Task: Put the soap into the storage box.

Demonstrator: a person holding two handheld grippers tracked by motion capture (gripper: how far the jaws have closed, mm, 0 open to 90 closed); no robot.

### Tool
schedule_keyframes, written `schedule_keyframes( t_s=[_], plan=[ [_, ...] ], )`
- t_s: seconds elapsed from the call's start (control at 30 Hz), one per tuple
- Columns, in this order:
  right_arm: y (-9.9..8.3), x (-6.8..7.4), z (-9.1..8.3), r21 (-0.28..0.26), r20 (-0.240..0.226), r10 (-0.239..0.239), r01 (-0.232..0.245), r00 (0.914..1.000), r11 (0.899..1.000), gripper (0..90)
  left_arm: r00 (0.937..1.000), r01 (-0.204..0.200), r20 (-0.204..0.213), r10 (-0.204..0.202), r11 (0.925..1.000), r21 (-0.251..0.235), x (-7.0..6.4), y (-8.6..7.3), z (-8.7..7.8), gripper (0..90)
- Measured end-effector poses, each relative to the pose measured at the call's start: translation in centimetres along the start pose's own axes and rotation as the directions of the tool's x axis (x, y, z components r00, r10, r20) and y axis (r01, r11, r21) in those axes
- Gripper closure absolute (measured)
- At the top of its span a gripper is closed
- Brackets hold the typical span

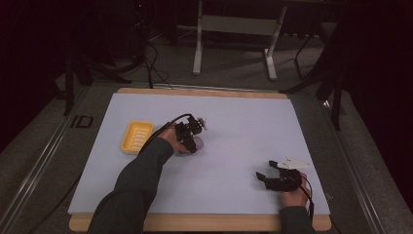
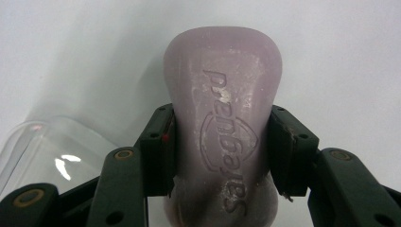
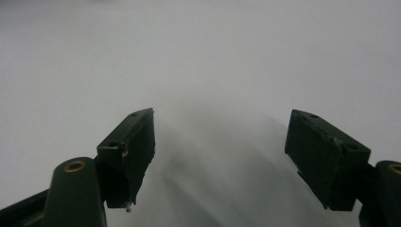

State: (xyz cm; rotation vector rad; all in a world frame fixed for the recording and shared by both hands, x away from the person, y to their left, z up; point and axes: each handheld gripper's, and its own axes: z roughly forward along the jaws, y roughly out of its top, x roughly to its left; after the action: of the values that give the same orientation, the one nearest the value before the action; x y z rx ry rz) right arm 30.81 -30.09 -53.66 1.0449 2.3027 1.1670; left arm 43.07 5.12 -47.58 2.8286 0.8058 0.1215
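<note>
A pale purple bar of soap with an embossed logo sits between both jaws of my left gripper, which is shut on its narrow waist. From above, the left gripper is at the middle of the white mat with the soap under it, just right of a yellow soap dish. My right gripper hangs open over bare mat with nothing between its jaws. In the high view the right gripper rests near the mat's front right.
A clear plastic lid or tray lies on the mat to the left of the soap. The white mat covers a wooden table. Table legs and cables stand on the floor beyond.
</note>
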Motion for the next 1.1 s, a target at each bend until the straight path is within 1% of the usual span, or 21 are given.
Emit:
schedule_keyframes(
  t_s=[0.27, 0.53, 0.6, 0.63, 0.77, 0.8, 0.83, 1.0, 1.07, 1.1],
  plan=[
    [0.0, 0.0, 0.0, 0.0, 0.001, -0.002, 0.002, 1.0, 1.0, 24.7, 0.9994, 0.034, -0.01, -0.034, 0.9993, -0.018, 0.5, -0.7, -0.7, 49.8],
    [0.0, 0.0, 0.0, 0.0, 0.001, -0.002, 0.002, 1.0, 1.0, 24.7, 0.9963, 0.083, -0.018, -0.084, 0.9963, -0.021, 1.3, -1.7, -1.0, 49.8],
    [0.0, 0.0, 0.0, -0.001, 0.002, -0.002, 0.002, 1.0, 1.0, 24.7, 0.9958, 0.088, -0.022, -0.089, 0.9958, -0.024, 1.5, -1.9, -1.1, 49.8],
    [0.0, 0.0, 0.0, 0.0, 0.002, -0.002, 0.002, 1.0, 1.0, 24.7, 0.9939, 0.106, -0.026, -0.107, 0.9939, -0.028, 1.7, -2.2, -1.1, 49.8],
    [0.0, 0.0, 0.0, 0.0, 0.003, -0.002, 0.002, 1.0, 1.0, 24.7, 0.9915, 0.126, -0.031, -0.126, 0.9917, -0.029, 2.0, -2.7, -1.3, 49.8],
    [0.0, 0.0, 0.0, -0.001, 0.003, -0.002, 0.002, 1.0, 1.0, 24.7, 0.9919, 0.121, -0.034, -0.122, 0.9922, -0.027, 2.1, -2.8, -1.4, 49.8],
    [0.0, 0.0, 0.0, -0.001, 0.003, -0.002, 0.002, 1.0, 1.0, 24.7, 0.9913, 0.126, -0.033, -0.127, 0.9916, -0.029, 2.1, -2.8, -1.5, 49.8],
    [0.0, 0.0, 0.0, -0.001, 0.004, -0.002, 0.002, 1.0, 1.0, 24.7, 0.9868, 0.155, -0.041, -0.157, 0.987, -0.043, 2.5, -3.3, -1.9, 49.8],
    [0.0, 0.0, 0.0, -0.001, 0.003, -0.002, 0.002, 1.0, 1.0, 24.7, 0.9864, 0.158, -0.041, -0.159, 0.9867, -0.041, 2.7, -3.5, -2.1, 49.8],
    [0.0, 0.0, 0.0, -0.001, 0.003, -0.002, 0.002, 1.0, 1.0, 24.7, 0.9848, 0.167, -0.041, -0.168, 0.985, -0.045, 2.7, -3.6, -2.2, 49.8]
  ],
)
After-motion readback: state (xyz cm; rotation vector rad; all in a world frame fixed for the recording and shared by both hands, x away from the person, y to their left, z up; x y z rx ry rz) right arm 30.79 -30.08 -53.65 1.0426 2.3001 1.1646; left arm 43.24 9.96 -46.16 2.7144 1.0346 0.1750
